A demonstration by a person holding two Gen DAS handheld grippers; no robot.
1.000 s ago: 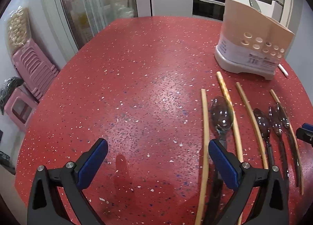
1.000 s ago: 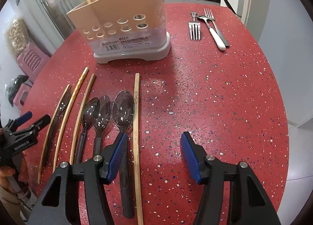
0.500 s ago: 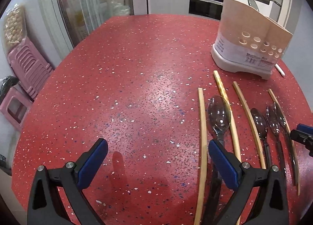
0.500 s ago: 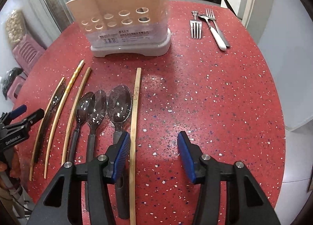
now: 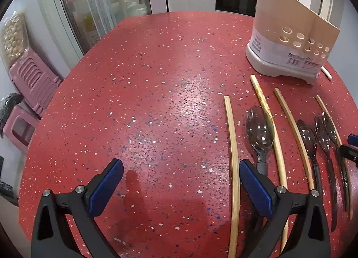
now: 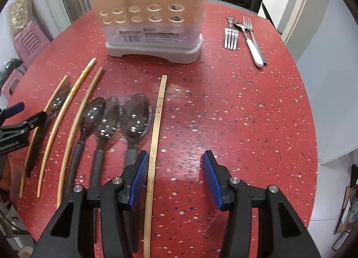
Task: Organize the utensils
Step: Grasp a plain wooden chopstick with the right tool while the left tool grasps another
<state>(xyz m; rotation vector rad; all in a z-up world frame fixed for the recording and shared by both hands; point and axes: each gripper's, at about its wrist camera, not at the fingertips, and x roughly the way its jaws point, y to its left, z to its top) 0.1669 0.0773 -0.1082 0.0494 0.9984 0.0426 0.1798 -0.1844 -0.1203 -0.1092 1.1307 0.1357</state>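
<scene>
Several bamboo chopsticks and dark see-through spoons lie side by side on the red speckled table. In the right wrist view my right gripper [image 6: 176, 155] hovers open over the rightmost chopstick [image 6: 156, 128]. That stick runs just inside its left pad, and the big spoon [image 6: 135, 117] lies left of it. In the left wrist view my left gripper [image 5: 179, 166] stands wide open over the table. The leftmost chopstick [image 5: 232, 150] lies close inside its right pad and a spoon [image 5: 260, 130] lies just beyond. The beige utensil holder [image 6: 152, 11] stands behind the row.
Two forks [image 6: 230, 38] and a white-handled utensil [image 6: 254, 49] lie at the back right near the table edge. Pink stools [image 5: 31, 83] stand on the floor to the left. The left gripper [image 6: 13, 121] shows at the left border of the right wrist view.
The right gripper's jaws have narrowed a little and its wrist has rolled, bringing the holder more to the middle of its view. The left gripper has hardly moved.
</scene>
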